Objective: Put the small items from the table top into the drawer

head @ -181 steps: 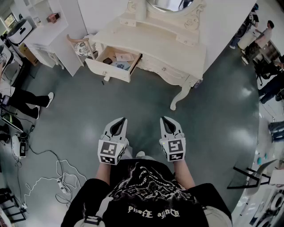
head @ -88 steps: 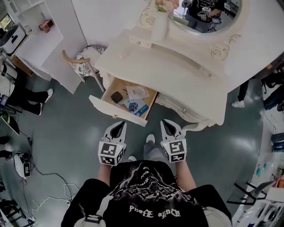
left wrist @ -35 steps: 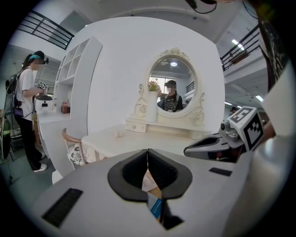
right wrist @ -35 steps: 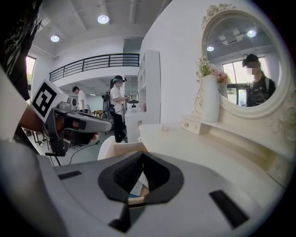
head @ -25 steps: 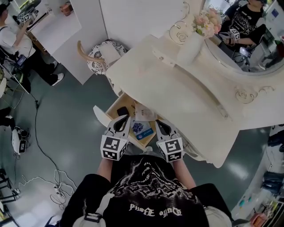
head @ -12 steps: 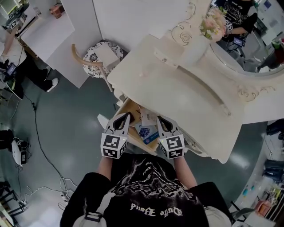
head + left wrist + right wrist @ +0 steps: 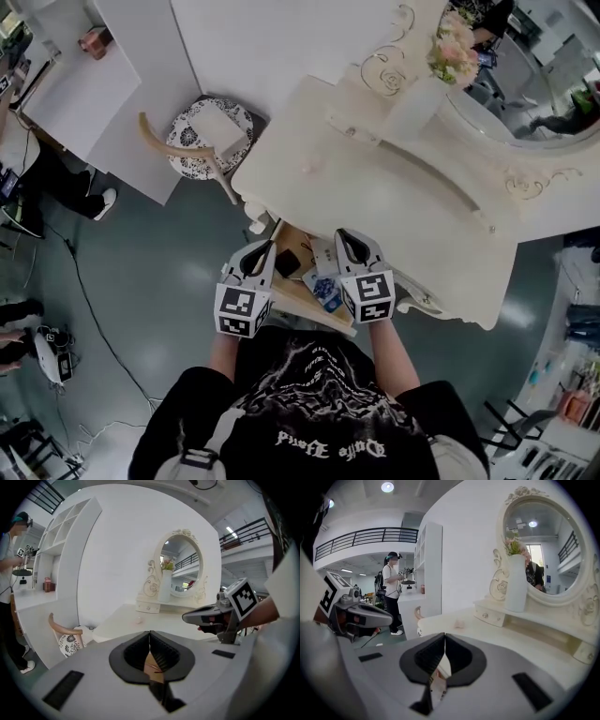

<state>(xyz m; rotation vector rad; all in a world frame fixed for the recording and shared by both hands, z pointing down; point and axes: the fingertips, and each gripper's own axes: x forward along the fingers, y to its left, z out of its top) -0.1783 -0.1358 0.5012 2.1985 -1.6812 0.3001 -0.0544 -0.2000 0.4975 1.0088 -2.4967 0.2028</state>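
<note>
Claws both shut, empty: left claw (image 7: 263, 247) and right claw (image 7: 345, 236) over open drawer (image 7: 302, 300). Small pink item (image 7: 459, 623) on worktop (image 7: 394, 216) ahead, roughly midway; neither clearly nearer.

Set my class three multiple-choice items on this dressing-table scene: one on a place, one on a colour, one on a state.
1. Where does the small pink item lie? A on the stool; B on the dressing table; C on the floor.
2. What colour is the dressing table? A black; B red; C cream.
3. The drawer is: A open; B shut; C lifted onto the top.
Answers: 1 B, it sits alone on the bare top; 2 C, the top, legs and carved trim are all cream; 3 A, it stands pulled out, with things showing inside.
</note>
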